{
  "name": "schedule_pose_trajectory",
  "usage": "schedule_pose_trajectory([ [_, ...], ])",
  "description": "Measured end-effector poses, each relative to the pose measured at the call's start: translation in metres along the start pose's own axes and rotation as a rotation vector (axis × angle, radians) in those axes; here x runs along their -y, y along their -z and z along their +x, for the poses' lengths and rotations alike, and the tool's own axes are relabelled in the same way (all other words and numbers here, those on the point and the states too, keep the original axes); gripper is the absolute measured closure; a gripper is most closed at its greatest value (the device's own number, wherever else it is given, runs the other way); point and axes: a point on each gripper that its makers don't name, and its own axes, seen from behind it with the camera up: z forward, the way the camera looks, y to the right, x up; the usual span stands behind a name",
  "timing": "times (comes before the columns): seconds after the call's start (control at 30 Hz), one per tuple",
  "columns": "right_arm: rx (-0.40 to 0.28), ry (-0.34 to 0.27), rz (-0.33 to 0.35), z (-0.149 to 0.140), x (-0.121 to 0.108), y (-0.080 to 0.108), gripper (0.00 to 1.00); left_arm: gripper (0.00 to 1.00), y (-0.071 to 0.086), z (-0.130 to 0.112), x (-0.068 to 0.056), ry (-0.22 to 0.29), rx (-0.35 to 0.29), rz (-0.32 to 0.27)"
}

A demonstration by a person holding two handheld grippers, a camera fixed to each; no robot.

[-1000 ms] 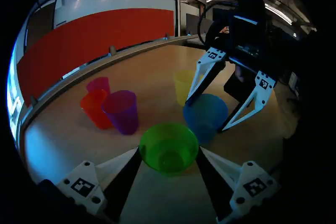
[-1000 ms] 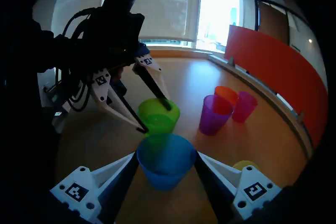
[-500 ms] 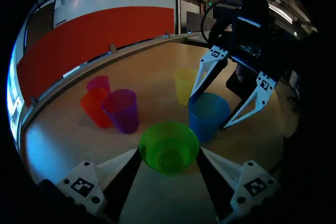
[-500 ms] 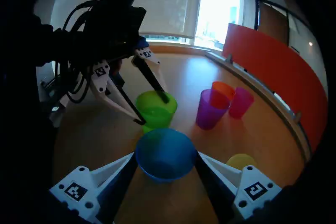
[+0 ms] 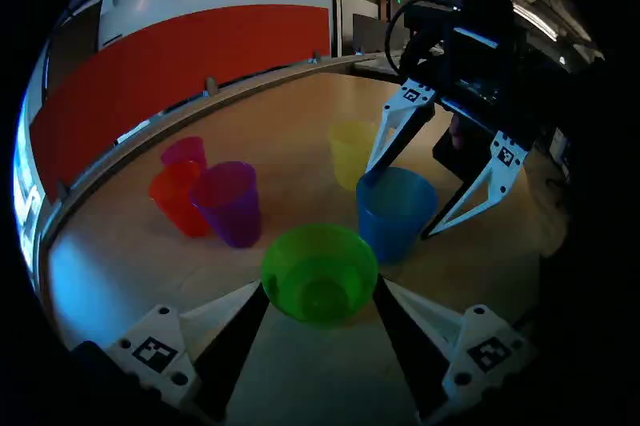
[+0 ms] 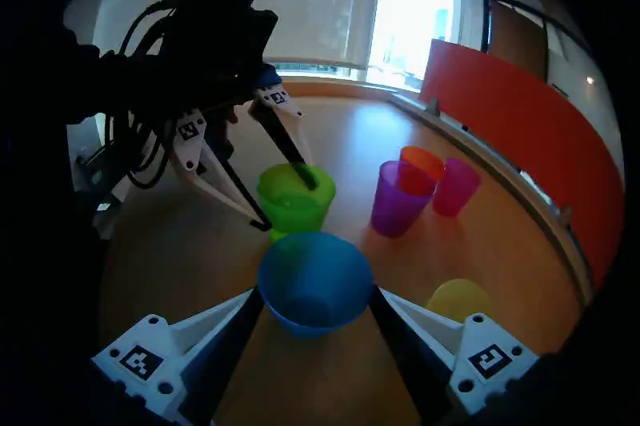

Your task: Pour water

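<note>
A green cup, blue cup, purple cup, orange cup, pink cup and yellow cup.

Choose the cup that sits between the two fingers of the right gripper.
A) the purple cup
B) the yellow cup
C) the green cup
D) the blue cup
D: in the right gripper view, the blue cup sits between the two fingers of the right gripper, which press on its sides, while the green cup is held farther off by the left gripper.
</note>
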Motion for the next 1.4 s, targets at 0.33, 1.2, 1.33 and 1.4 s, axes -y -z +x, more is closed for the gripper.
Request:
schedule_pose_trajectory([
  [0.33, 0.017, -0.018, -0.015, -0.015, 0.003, 0.008, 0.00, 0.09, 0.003, -0.007, 0.001, -0.018, 0.032, 0.012],
  [1.2, 0.011, -0.097, -0.118, -0.042, -0.003, 0.050, 0.00, 0.09, 0.040, -0.034, 0.008, 0.024, 0.032, 0.113],
  [1.33, 0.011, -0.114, -0.139, -0.046, -0.003, 0.060, 0.00, 0.09, 0.048, -0.036, 0.009, 0.047, 0.021, 0.131],
  [1.4, 0.011, -0.120, -0.151, -0.049, -0.004, 0.064, 0.00, 0.09, 0.051, -0.037, 0.010, 0.058, 0.014, 0.140],
])
